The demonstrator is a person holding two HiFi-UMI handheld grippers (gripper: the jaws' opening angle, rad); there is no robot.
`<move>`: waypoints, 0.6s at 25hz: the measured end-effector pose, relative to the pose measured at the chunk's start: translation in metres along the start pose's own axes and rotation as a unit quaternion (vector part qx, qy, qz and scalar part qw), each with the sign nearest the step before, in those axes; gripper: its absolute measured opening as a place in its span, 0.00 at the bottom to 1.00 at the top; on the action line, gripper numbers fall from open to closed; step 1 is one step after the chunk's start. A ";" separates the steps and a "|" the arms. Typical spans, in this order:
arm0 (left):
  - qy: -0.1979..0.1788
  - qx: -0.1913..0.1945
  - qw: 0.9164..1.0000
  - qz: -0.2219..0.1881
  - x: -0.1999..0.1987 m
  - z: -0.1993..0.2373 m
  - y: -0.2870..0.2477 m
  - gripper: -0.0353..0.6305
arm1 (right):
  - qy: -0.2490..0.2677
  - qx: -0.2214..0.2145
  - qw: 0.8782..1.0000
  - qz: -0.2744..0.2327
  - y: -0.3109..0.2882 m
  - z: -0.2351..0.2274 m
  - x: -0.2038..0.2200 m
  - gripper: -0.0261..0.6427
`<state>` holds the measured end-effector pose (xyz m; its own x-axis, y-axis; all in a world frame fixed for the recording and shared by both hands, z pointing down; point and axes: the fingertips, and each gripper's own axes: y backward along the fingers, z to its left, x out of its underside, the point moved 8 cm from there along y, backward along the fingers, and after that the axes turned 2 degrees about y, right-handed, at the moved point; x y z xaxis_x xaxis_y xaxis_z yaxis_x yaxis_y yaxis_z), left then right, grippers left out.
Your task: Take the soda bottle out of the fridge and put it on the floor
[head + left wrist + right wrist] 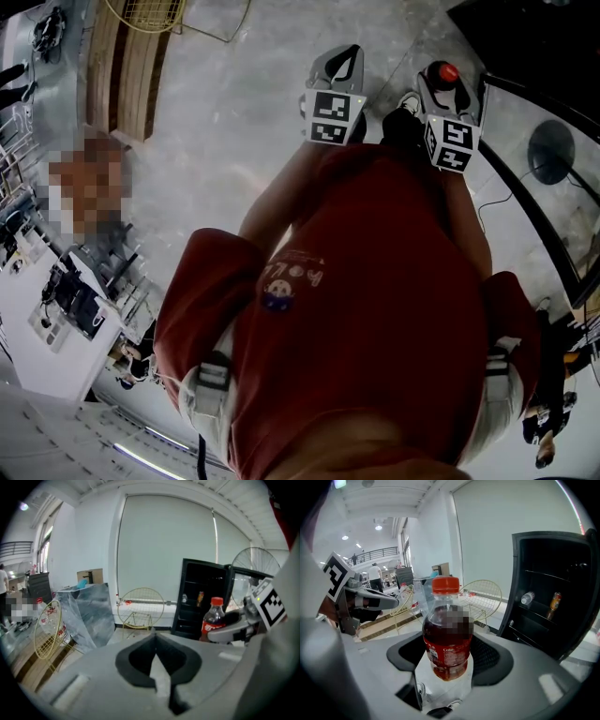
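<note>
With the right hand-held gripper (449, 667) clamped on the upright bottle (446, 634), clear of the fridge (553, 597) and above the floor (234, 112), and the left hand-held gripper (157, 656) closed empty, the bottle could topple or drop if let go before its base sits flat.

Quick tally now. Claws, two: the left claw (157, 663) and the right claw (447, 670). One bottle (447, 639) with a red cap. One fridge (562, 559); on its shelves are one small bottle (527, 597) and one can (554, 603). Wire frames, two: the near frame (49, 630) and the far frame (140, 607). One fan (255, 564). People (375, 571) far back are too small to count.
</note>
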<state>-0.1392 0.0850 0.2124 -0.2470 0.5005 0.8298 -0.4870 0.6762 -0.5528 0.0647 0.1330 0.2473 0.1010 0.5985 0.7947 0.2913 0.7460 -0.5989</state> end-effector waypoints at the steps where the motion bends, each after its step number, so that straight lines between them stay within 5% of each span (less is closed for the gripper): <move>1: 0.000 0.002 1.000 0.003 0.001 0.002 -0.001 0.05 | -0.001 -0.001 1.000 0.002 -0.002 0.001 0.000 0.49; 15: 0.018 0.017 0.999 0.038 0.029 0.030 -0.035 0.05 | 0.005 -0.021 0.999 0.036 -0.058 0.011 0.012 0.48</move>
<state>-0.1548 0.0593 0.2584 -0.2539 0.5696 0.7817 -0.4968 0.6166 -0.6107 0.0387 0.1000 0.2902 0.1325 0.6470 0.7509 0.3223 0.6882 -0.6500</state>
